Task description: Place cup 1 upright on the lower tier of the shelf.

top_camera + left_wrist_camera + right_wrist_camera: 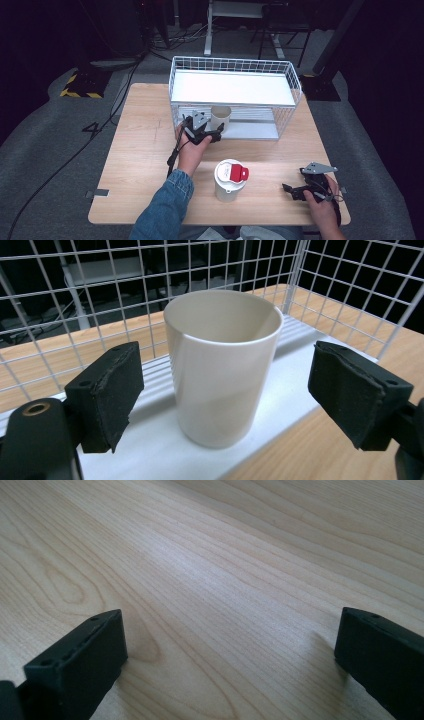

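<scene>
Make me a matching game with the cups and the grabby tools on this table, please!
Things:
1. open white cup
2. lidded cup
3. left tool
4. right tool

Places:
A. low over bare wood near the table's right front corner
B. on the lower shelf of the wire rack
C. at the rack's open front, one jaw on each side of a cup, not touching it
D. on the table near the front edge, red tab on its lid

Pairs: 1-B, 2-D, 3-C, 4-A
</scene>
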Motion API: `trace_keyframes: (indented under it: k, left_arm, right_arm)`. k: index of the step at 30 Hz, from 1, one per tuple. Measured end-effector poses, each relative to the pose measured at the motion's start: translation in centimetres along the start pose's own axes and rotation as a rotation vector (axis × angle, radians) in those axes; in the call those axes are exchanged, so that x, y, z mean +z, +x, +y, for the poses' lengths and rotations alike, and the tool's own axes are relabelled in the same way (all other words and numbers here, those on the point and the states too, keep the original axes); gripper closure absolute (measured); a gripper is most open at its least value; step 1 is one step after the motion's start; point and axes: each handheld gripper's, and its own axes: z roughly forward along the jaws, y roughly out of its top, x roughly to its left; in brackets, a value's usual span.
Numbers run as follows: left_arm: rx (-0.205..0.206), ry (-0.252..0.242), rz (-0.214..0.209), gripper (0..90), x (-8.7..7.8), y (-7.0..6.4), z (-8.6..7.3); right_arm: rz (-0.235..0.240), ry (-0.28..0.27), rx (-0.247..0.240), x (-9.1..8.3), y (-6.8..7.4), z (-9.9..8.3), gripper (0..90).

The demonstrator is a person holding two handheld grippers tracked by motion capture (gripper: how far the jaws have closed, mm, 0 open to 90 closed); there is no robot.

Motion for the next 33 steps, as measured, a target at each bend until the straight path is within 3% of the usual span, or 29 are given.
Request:
trace_keyframes:
  k: [12, 19, 22, 25, 30, 33]
  left_arm:
    - [0.031, 0.037, -0.021, 15.6, -4.1, 0.0, 0.0]
    - [0.046, 0.056, -0.007, 17.4, -6.6, 0.4, -0.3]
    - [0.052, 0.065, -0.004, 18.4, -7.7, 0.6, -0.5]
    - [0.049, 0.09, -0.005, 18.3, -9.1, 0.9, -0.8]
    - [0.029, 0.137, -0.026, 18.3, -9.8, 1.2, -1.2]
    - [0.041, 0.179, -0.03, 19.2, -10.5, 1.5, -1.7]
  right_arm:
    - [0.0, 0.001, 0.0, 0.0, 0.0, 0.0, 0.5]
    - [-0.052, 0.001, 0.053, 0.0, -0.2, 0.1, 0.5]
    - [-0.055, 0.0, 0.055, 0.0, -0.2, 0.1, 0.5]
    - [-0.057, 0.001, 0.058, 0.1, -0.2, 0.1, 0.4]
    - [-0.056, 0.001, 0.058, 0.1, -0.2, 0.1, 0.4]
    - [-0.054, 0.001, 0.056, 0.1, -0.2, 0.1, 0.3]
